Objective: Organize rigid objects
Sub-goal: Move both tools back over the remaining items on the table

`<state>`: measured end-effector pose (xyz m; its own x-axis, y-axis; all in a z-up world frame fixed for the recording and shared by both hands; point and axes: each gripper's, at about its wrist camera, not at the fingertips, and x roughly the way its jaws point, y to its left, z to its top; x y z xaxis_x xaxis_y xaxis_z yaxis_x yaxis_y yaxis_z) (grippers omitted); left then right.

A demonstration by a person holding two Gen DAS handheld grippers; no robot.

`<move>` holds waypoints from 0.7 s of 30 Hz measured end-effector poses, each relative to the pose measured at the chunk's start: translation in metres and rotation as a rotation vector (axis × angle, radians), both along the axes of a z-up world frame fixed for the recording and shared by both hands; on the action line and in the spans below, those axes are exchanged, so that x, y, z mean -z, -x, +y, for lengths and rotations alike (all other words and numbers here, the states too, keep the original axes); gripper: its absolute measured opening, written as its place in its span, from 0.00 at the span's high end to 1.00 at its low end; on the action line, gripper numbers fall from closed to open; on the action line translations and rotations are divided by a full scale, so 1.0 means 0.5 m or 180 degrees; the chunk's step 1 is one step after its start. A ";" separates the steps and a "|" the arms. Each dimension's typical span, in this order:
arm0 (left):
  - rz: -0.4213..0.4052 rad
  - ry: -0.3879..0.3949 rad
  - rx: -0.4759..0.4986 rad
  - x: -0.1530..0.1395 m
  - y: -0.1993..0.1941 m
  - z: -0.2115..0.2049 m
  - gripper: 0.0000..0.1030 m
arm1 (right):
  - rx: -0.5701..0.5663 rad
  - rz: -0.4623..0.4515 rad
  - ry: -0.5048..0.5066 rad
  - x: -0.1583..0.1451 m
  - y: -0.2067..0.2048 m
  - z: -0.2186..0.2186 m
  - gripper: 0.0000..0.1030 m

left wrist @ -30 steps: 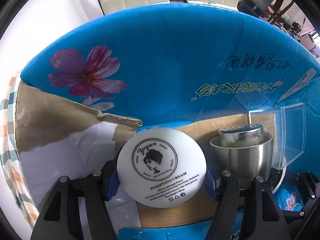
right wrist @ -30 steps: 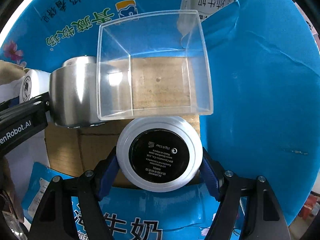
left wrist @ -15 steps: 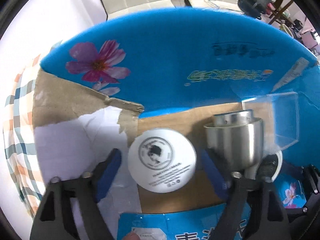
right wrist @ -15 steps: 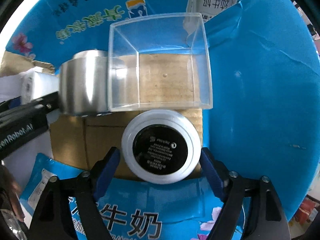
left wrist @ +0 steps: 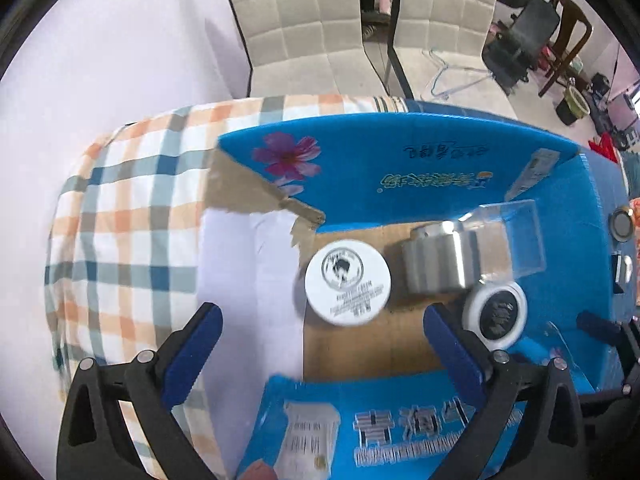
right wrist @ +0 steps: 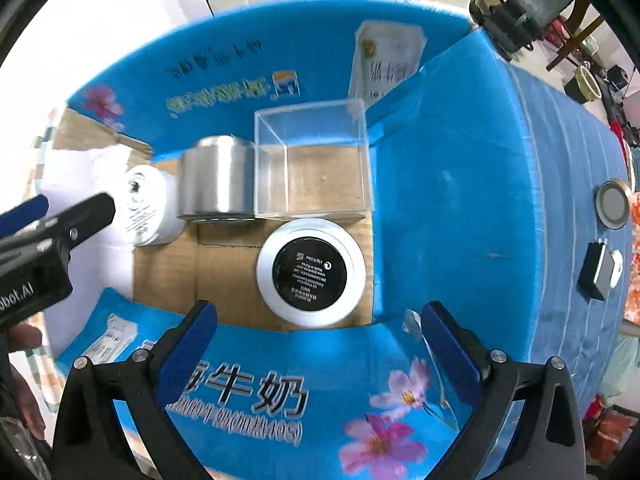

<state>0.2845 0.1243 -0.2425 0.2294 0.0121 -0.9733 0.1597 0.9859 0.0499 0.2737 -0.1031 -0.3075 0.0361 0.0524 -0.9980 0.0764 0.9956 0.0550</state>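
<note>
A blue cardboard box (left wrist: 460, 168) (right wrist: 440, 184) holds several items on its brown floor. A white cream jar (left wrist: 347, 282) (right wrist: 146, 206) stands at the left. A steel cup (left wrist: 436, 262) (right wrist: 218, 178) stands beside it, then a clear plastic box (left wrist: 510, 240) (right wrist: 312, 160). A white jar with a black label (left wrist: 498, 315) (right wrist: 311, 277) stands in front of the clear box. My left gripper (left wrist: 320, 344) is open and empty, raised above the box's near side. My right gripper (right wrist: 320, 340) is open and empty, above the near wall.
The box stands on a table with a checked cloth (left wrist: 128, 220). A round metal lid (right wrist: 612, 205) and a black-and-white charger (right wrist: 598, 276) lie on the box's right flap. White chairs (left wrist: 304, 24) stand behind the table. The left gripper's finger (right wrist: 76, 216) shows in the right wrist view.
Both grippers opened and let go of their jars, which now stand in the box. Both grippers then pulled back and up, away from the jars.
</note>
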 end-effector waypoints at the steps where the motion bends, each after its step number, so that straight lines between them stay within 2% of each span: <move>1: -0.0054 0.0000 -0.0020 -0.013 0.014 0.005 0.00 | -0.0008 -0.0043 -0.0009 -0.013 0.005 -0.002 0.00; 8: -0.0364 -0.0021 -0.0051 -0.101 0.111 0.013 0.00 | -0.0194 -0.0430 -0.0067 -0.128 0.065 -0.011 0.00; 12: -0.0481 -0.0045 -0.0060 -0.147 0.167 -0.001 0.00 | -0.0289 -0.0603 -0.0162 -0.172 0.118 -0.014 0.00; 18: -0.0586 0.0020 0.0023 -0.191 0.224 -0.085 0.00 | -0.0283 -0.0749 -0.0320 -0.263 0.183 -0.090 0.00; 21: -0.0566 0.0094 0.0120 -0.196 0.243 -0.152 0.00 | -0.0167 -0.0769 -0.0335 -0.279 0.219 -0.159 0.00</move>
<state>0.1632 0.0484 -0.1444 0.3977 -0.0279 -0.9171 0.1876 0.9809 0.0516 0.1640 -0.1824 -0.1679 0.2671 0.1635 -0.9497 -0.0032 0.9857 0.1688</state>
